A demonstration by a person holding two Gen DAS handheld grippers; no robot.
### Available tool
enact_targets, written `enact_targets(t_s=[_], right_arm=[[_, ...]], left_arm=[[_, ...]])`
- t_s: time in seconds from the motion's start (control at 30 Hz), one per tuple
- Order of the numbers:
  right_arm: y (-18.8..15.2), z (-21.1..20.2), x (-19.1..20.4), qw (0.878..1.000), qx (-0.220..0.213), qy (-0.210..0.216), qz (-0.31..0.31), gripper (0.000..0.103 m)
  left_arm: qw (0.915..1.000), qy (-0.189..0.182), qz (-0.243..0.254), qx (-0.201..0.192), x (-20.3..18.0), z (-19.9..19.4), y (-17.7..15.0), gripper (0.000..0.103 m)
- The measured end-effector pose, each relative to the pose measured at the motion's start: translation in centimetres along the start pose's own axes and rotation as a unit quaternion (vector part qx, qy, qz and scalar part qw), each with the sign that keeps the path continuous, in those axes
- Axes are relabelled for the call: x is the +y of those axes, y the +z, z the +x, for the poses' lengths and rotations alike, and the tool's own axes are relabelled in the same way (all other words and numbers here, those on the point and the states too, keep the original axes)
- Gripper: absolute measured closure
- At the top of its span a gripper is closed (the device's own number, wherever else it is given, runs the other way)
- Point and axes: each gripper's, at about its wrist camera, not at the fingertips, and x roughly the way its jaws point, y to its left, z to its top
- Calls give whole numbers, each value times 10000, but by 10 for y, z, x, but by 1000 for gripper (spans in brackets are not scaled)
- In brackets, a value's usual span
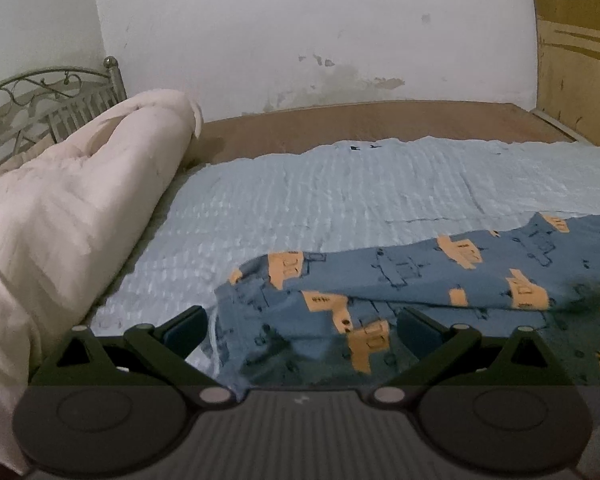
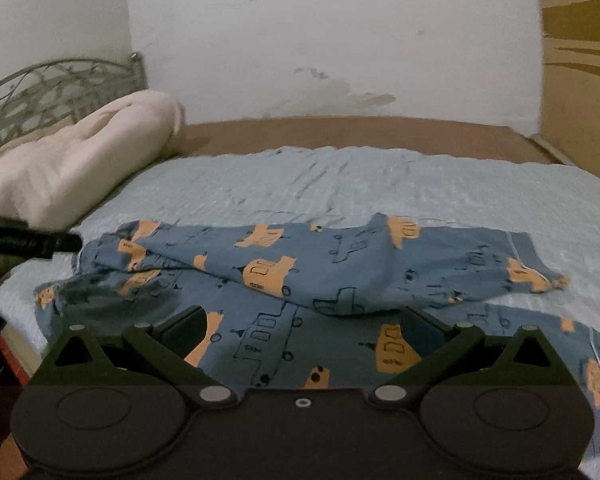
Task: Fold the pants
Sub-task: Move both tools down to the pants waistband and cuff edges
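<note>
While gaping, both grippers (image 1: 302, 330) (image 2: 302, 330) over pants (image 2: 300, 276)

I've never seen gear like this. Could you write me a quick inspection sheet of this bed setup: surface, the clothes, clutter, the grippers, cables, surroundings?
Surface: light blue bedspread over a brown mattress, somewhat wrinkled.
Job's things: blue pants with orange vehicle print, lying crosswise, one leg draped loosely over the other, not neatly folded.
Clutter: bundled cream comforter at the left side of the bed.
Grippers: left gripper and right gripper both open, low over the near edge of the pants, gripping nothing.
Cables: nothing seen.
Surroundings: stained white wall, metal headboard at left, wooden panel at right.
</note>
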Motion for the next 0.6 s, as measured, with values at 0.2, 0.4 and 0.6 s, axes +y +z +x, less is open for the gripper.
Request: enact_targets(t_s=[0.2, 0.4, 0.6], right_arm=[[19, 29, -12, 9994, 46, 317, -164, 1], [51, 67, -27, 9965, -24, 494, -681, 1], [87, 114, -26, 9921, 222, 340, -1190, 1]], left_arm=[[9996, 131, 233, 46, 8, 30, 9, 1], [9989, 355, 319, 29, 23, 70, 25, 1], [9983, 308, 503, -27, 30, 105, 41, 1]])
